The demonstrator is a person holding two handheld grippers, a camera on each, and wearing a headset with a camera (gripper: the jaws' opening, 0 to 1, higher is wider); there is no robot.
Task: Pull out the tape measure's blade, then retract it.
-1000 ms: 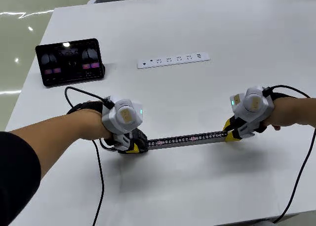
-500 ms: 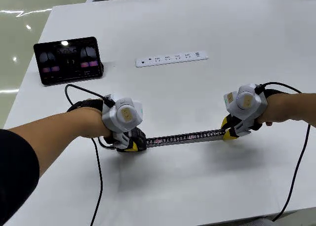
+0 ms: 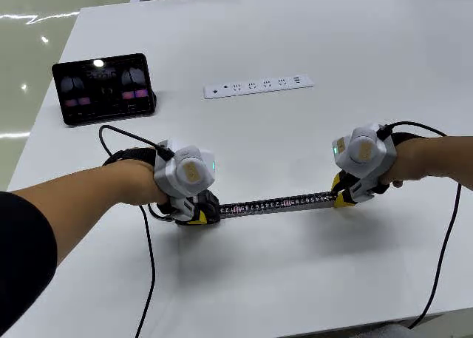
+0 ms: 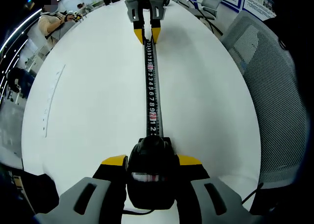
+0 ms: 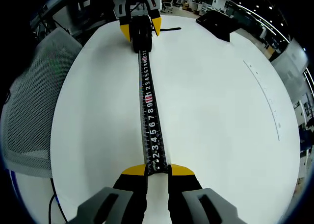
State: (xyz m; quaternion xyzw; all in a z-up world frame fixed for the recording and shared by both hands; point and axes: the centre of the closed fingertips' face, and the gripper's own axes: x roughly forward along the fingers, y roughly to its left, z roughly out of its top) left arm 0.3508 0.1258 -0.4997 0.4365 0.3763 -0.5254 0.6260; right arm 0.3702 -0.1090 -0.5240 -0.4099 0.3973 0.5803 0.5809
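The black tape measure case (image 3: 205,207) lies low on the white table, and my left gripper (image 3: 194,211) is shut on it; the case (image 4: 151,171) sits between the yellow-tipped jaws in the left gripper view. The dark numbered blade (image 3: 275,203) runs out from the case to the right. My right gripper (image 3: 341,192) is shut on the blade's end. In the right gripper view the blade (image 5: 149,109) stretches from my right gripper (image 5: 157,171) up to the case (image 5: 140,32). The left gripper view has the blade (image 4: 150,82) reaching the right gripper (image 4: 147,35).
A white power strip (image 3: 258,86) lies at the middle far part of the table (image 3: 295,271). A dark tablet (image 3: 103,88) stands at the far left. Black cables (image 3: 144,257) trail from both grippers toward the near edge. A grey mesh chair (image 4: 274,87) stands beside the table.
The right gripper has moved slightly left toward the case, and the exposed blade is a bit shorter. The left gripper has stayed on the case.
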